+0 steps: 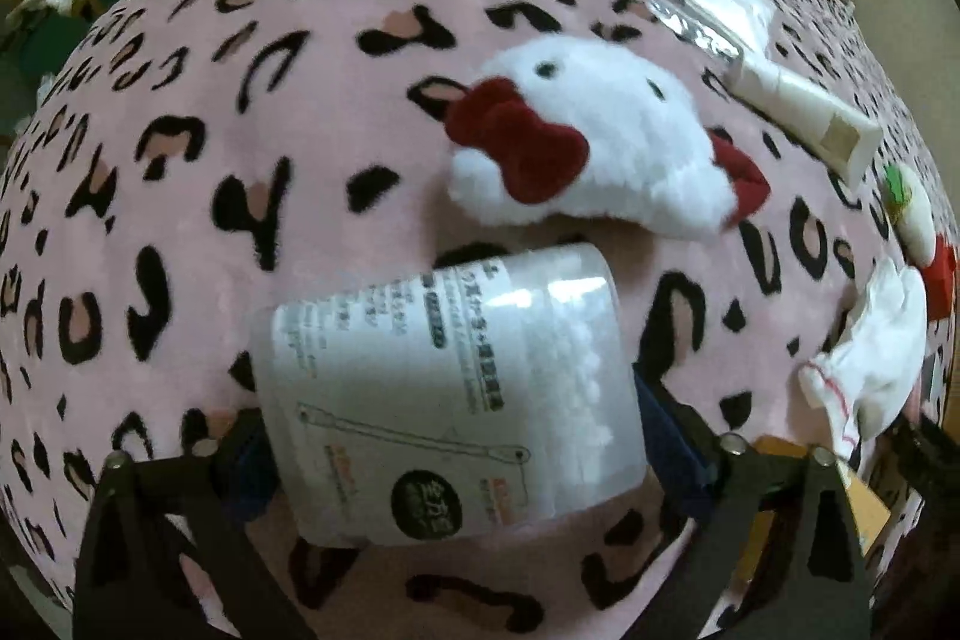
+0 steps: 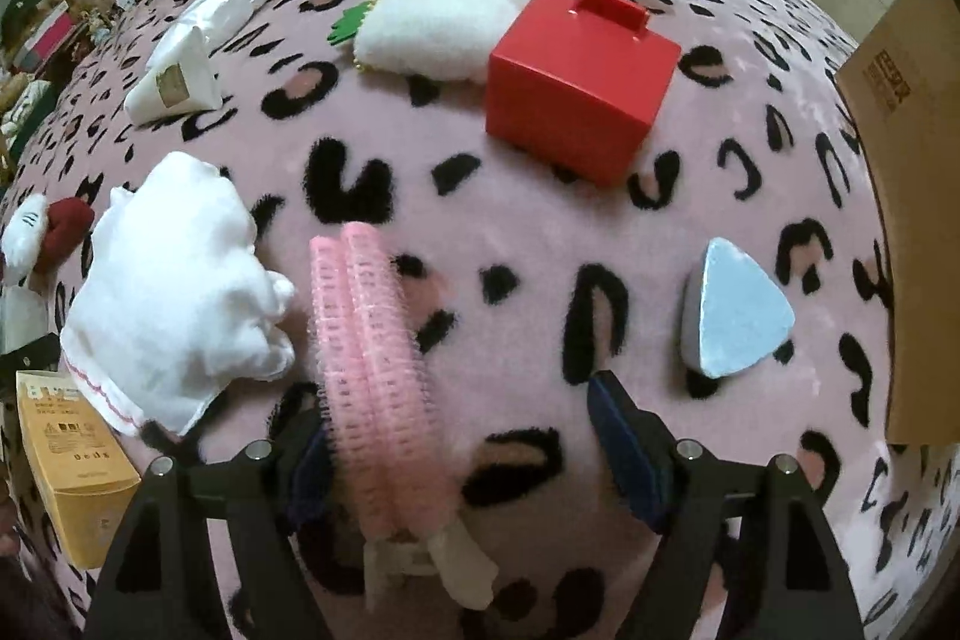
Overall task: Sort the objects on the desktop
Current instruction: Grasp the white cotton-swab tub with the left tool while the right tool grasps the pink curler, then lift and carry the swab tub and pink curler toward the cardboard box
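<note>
**Two grippers low over the leopard-print blanket, each straddling a different thing**

The left wrist view alone shows the translucent plastic tub of cotton swabs [image 1: 444, 400], lying on its side on the pink leopard-print fleece blanket [image 1: 240, 130]. The left gripper [image 1: 447, 436] has its fingers spread wide on either side of the tub; the left pad sits right at the tub's edge and the right pad is close beside it, but I cannot tell whether either presses on it. Just beyond the tub lies a white plush cat head with dark red bows [image 1: 594, 142], and far right a white squeeze tube [image 1: 804, 112] with a clear wrapped packet [image 1: 720, 10] behind it.

The right wrist view alone shows the pair of pink mesh hair rollers on a cream clip [image 2: 372, 370], lying between the spread fingers of the right gripper [image 2: 462, 436]. The rollers sit hard against the left pad, well apart from the right one, so nothing is clamped. To the right lies a pale blue triangular sponge [image 2: 738, 310]; farther off stands a red plastic box with a handle [image 2: 576, 88], a white plush pouch [image 2: 444, 16] just left of it, and a brown cardboard box [image 2: 906, 196] at the far right edge.

Both views catch the white cloth drawstring bag [image 2: 174, 292] and the yellow carton [image 2: 72, 460] at near left of the right gripper
</note>
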Tool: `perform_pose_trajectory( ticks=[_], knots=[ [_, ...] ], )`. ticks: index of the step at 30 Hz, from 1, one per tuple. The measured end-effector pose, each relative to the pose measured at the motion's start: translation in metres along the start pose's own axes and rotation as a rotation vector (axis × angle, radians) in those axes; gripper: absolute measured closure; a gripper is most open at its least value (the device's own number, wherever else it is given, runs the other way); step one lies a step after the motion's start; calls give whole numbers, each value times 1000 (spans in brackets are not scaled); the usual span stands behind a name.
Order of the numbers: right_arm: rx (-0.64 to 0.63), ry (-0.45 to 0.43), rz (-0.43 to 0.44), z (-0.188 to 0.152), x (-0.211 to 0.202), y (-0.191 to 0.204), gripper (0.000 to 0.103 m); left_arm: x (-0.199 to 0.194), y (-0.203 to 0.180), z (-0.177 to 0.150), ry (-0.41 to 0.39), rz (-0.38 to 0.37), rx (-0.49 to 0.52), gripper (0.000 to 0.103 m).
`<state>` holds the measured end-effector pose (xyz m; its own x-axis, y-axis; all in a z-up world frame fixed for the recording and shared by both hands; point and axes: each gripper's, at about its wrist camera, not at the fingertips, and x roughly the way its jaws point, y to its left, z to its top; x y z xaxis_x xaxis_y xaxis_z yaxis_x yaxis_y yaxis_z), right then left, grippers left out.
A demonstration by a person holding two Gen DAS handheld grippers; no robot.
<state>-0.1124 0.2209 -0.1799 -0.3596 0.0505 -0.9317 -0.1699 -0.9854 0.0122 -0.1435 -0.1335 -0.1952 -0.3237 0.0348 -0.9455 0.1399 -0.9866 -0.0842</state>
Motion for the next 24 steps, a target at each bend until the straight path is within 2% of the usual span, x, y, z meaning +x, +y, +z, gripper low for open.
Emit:
perform_pose_trajectory(
  ticks=[1,3,5,6,8,14,17,24],
  knots=[
    [-11,-1,-10,1,-1,1,24,-1,1,0,-6,2,-7,15],
    [-33,-18,-23,1,-5,2,28,-3,5,-1,-16,-4,-25,17],
    [-31,-33,-12,-1,-7,0,46,-3,6,-2,-17,-5,-20,18],
    [-27,-44,-7,-2,-9,-1,51,-3,7,-1,-20,-3,-16,18],
    [-26,-61,6,-4,-10,-1,74,-7,8,-2,-34,2,-17,20],
    [23,-105,52,-3,-17,-10,77,-20,10,-12,-67,26,-2,22],
    [44,-125,83,-7,-27,3,77,-35,10,-18,-91,51,14,23],
    [0,-184,140,-33,-78,39,77,-67,1,-36,-121,61,46,23]
  ],
)
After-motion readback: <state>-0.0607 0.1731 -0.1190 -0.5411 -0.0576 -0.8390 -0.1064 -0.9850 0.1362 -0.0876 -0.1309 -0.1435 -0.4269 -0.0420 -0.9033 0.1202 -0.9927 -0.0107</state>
